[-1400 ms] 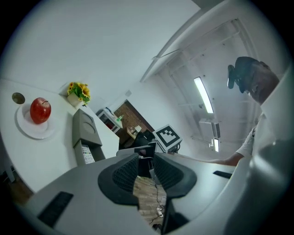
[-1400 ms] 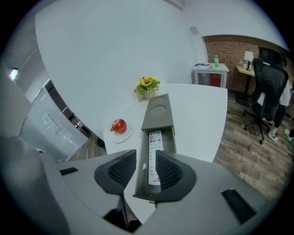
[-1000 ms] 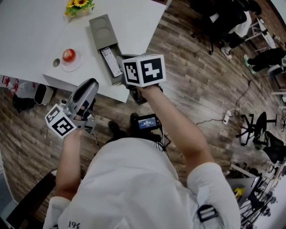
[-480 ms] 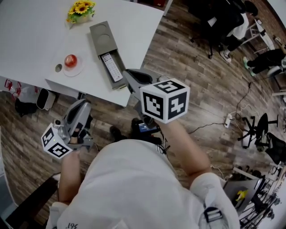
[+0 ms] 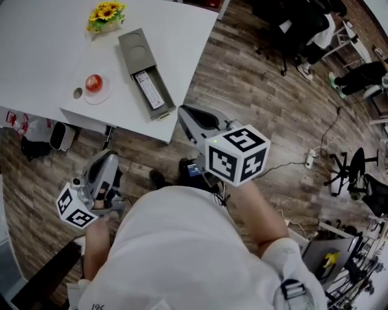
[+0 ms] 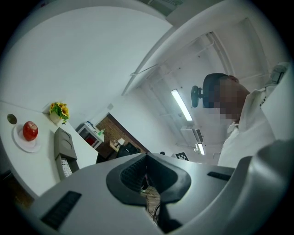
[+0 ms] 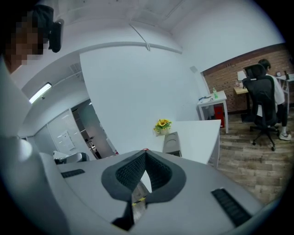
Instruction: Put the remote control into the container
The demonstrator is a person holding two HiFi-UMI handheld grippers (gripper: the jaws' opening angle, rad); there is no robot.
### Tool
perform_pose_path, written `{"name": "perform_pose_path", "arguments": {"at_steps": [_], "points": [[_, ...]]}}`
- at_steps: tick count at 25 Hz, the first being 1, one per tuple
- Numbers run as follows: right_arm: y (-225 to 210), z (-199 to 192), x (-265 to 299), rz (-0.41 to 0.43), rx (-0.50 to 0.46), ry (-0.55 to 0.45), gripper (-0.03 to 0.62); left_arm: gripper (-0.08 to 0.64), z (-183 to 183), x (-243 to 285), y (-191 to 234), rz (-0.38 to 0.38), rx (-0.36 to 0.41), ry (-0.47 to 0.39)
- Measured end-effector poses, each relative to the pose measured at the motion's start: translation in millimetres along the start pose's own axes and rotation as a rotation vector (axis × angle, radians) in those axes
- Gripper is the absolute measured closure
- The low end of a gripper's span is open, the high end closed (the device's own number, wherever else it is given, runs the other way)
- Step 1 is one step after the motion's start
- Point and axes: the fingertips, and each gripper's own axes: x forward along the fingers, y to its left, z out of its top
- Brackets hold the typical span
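Observation:
The white remote control (image 5: 148, 89) lies in the open near part of the long grey container (image 5: 134, 48) on the white table (image 5: 36, 54). The container (image 6: 63, 145) also shows in the left gripper view, with the remote control (image 6: 66, 168) at its near end. My right gripper (image 5: 184, 111) is shut and empty, off the table's near corner over the floor. The right gripper view has its jaws (image 7: 145, 154) closed, with the container (image 7: 172, 143) beyond them. My left gripper (image 5: 113, 156) hangs low beside the table edge, and its jaws (image 6: 147, 156) are shut on nothing.
A red apple (image 5: 93, 82) on a small plate and a pot of sunflowers (image 5: 103, 12) stand left of the container. On the wooden floor are a power strip (image 5: 309, 158), office chairs (image 5: 351, 175) and seated people at the far right. A white appliance (image 5: 56, 134) sits under the table.
My right gripper has drawn back from over the container's near end to beyond the table corner. My left gripper has dropped lower and nearer my body. The remote stays in the container.

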Motion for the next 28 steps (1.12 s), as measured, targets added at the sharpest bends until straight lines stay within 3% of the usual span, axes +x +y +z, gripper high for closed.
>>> {"name": "perform_pose_path", "arguments": {"at_steps": [28], "points": [[-21,-9,0,-0.082,0.008,-0.010,0.594,0.554,-14,-2,9,0.009,-0.045,0.055]]}}
